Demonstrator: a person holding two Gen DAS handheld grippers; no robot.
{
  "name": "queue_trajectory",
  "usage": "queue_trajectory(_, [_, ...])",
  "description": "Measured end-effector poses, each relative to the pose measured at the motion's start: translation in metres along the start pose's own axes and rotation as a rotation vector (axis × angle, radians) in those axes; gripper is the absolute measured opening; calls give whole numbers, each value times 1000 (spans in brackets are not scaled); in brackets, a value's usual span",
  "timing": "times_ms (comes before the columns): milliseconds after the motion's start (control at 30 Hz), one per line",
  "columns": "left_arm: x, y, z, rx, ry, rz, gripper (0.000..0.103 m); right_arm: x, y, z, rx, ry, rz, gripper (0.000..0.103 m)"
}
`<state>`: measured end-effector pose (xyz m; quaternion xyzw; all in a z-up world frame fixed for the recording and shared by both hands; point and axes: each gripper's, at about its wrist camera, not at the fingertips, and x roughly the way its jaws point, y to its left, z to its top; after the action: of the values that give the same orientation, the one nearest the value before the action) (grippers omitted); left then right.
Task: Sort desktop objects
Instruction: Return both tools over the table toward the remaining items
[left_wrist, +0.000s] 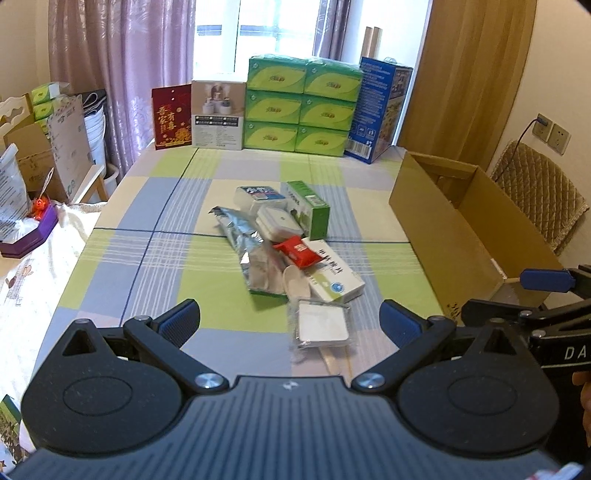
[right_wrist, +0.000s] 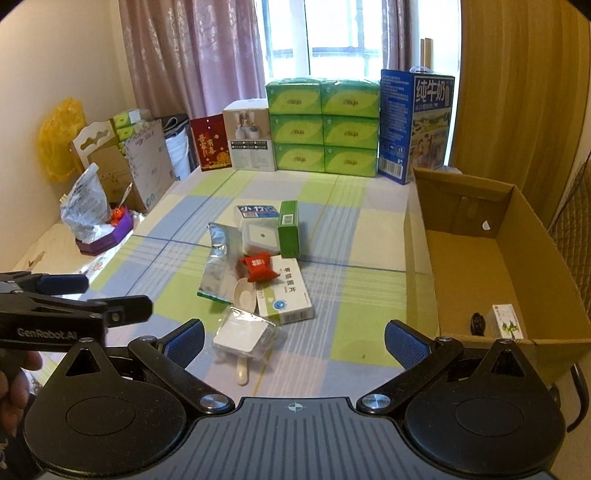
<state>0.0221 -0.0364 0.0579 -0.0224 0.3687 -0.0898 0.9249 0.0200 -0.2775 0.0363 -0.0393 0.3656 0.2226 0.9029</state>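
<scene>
Partly buried under the silver foil pouch (left_wrist: 242, 240): a spoon (right_wrist: 244, 293), handle hidden. Heaped mid-table (left_wrist: 147, 206): red packet (right_wrist: 258, 268), white medicine box (left_wrist: 334, 275), green box (left_wrist: 308, 208). Both grippers, left (left_wrist: 290, 321) and right (right_wrist: 293, 338), spread wide, empty. Far right, cardboard box (right_wrist: 517, 258), contents too small to identify.

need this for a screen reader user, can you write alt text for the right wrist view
Open tongs hover over a checked tablecloth holding a pile of small things: a white medicine box, a red packet, a silver pouch and a green box. An open cardboard box stands at the right, with a few small items inside.
</scene>
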Motion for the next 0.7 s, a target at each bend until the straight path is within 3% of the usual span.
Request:
queue_trajectory(333, [24,23,-23,2,56,37,101,30,-7,-29,22,18,10,101])
queue_trajectory(633, [56,25,-31,39,78,-40,101,63,-19,-37,48,43,16,100])
queue_trajectory(700, [65,23,-34,51,91,-47,101,71,-22,-40,51,59,16,96])
